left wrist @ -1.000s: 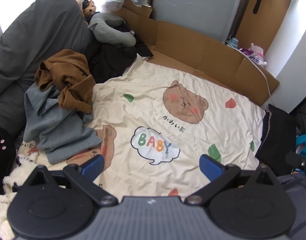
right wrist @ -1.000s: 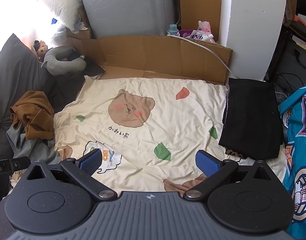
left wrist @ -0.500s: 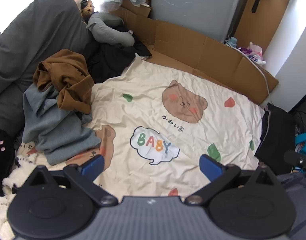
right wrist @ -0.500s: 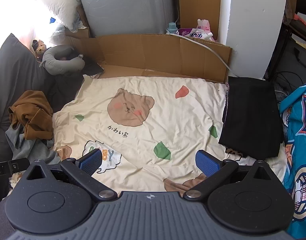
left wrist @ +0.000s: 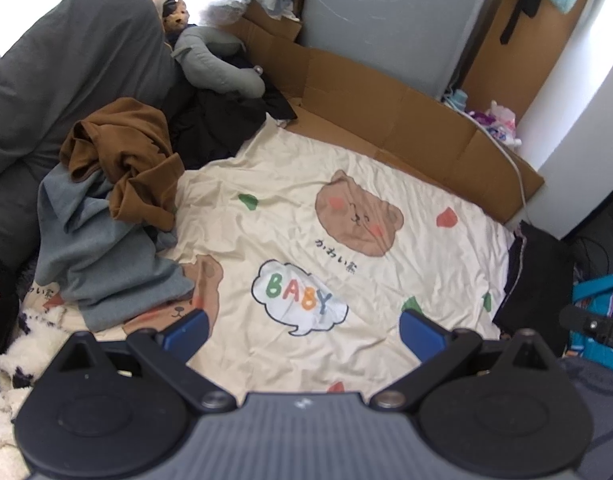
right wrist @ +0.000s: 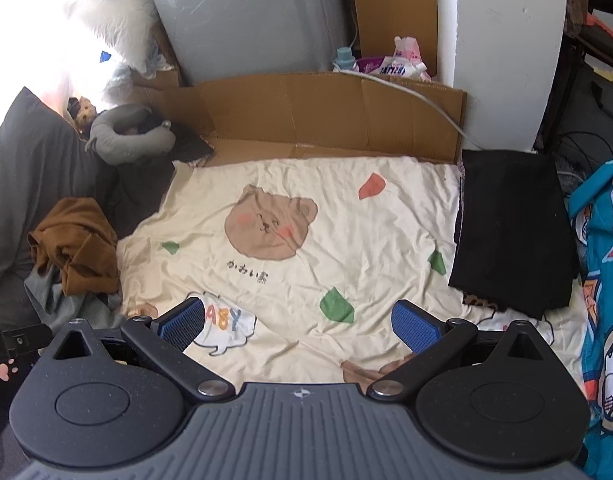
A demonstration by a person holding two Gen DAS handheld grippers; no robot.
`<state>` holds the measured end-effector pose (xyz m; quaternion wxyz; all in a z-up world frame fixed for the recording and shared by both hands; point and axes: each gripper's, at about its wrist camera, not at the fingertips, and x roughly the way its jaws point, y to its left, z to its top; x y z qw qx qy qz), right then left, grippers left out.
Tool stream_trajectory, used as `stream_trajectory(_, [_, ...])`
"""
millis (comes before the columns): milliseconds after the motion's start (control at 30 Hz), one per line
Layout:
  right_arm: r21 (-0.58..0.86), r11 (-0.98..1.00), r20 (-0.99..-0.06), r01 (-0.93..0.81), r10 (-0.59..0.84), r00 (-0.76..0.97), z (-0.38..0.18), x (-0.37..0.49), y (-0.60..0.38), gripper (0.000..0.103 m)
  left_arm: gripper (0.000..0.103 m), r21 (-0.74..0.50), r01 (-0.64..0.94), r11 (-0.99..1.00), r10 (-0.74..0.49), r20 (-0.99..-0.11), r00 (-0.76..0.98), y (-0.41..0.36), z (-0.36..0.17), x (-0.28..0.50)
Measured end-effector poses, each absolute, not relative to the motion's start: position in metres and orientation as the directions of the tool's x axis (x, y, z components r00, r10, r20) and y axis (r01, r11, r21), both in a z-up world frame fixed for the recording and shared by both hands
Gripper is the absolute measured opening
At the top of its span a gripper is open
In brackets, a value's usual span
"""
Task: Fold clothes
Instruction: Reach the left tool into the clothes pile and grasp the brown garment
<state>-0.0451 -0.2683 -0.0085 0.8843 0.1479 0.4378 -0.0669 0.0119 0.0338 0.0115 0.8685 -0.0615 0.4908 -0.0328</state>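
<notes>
Crumpled brown garment (left wrist: 122, 160) heaped on grey one (left wrist: 102, 264).

Both grippers' jaws wide apart, empty.

Grey-blue garment (left wrist: 106, 264) half buried under the brown garment (left wrist: 126, 160), shape impossible to tell. Black clothing (left wrist: 214, 128) behind the heap partly covered by the neck pillow (left wrist: 214, 68), kind of garment unclear. Folded black garment (right wrist: 510, 232) hiding a leopard-print piece (right wrist: 480, 302), only a sliver showing. Blue printed fabric (right wrist: 602, 280) cut off by the right edge. Label on the pouch (right wrist: 394, 68) too small to read. Window corner (right wrist: 34, 20) blown out white, nothing legible there.
</notes>
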Motion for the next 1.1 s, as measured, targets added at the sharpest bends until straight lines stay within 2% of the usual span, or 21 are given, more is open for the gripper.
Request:
stream_trajectory(200, [0.251,0.936,-0.783,0.247,0.046,0.620,-0.006,-0.040,-0.281,0.102,0.102,-0.165,0.010,0.986,-0.144,-0.827,0.544,0.051,0.016,0.021])
stream_trajectory(367, [0.225,0.953,-0.783,0.203,0.053,0.619,0.005,-0.032,-0.288,0.102,0.101,-0.175,-0.030,0.984,-0.123,-0.794,0.595,0.075,0.019,0.032])
stream_trajectory(467, [0.195,0.971,-0.769,0.140,0.062,0.637,0.008,-0.020,-0.292,0.102,0.096,-0.203,-0.073,0.976,-0.116,-0.781,0.614,0.093,0.016,0.042])
stream_trajectory(533, [0.180,0.975,-0.757,0.129,0.054,0.651,0.006,-0.011,-0.296,0.102,0.089,-0.162,-0.089,0.983,-0.071,-0.775,0.628,0.100,0.013,0.050])
stream_trajectory(633, [0.216,0.970,-0.737,0.112,0.087,0.670,-0.001,0.003,-0.303,0.102,0.087,-0.113,-0.114,0.987,-0.014,-0.767,0.642,0.111,0.009,0.060])
stream_trajectory(867, [0.282,0.958,-0.717,0.058,0.170,0.676,-0.030,0.037,-0.307,0.098,0.082,-0.096,-0.197,0.976,0.064,-0.737,0.673,0.146,-0.004,0.081])
stream_trajectory(1000, [0.333,0.942,-0.709,0.045,0.219,0.670,-0.054,0.053,-0.305,0.096,0.072,-0.079,-0.245,0.966,0.107,-0.743,0.661,0.165,-0.021,0.097])
stream_trajectory(1100, [0.359,0.932,-0.704,0.054,0.232,0.671,-0.071,0.061,-0.304,0.095,0.071,-0.050,-0.251,0.967,0.131,-0.748,0.651,0.175,-0.035,0.109])
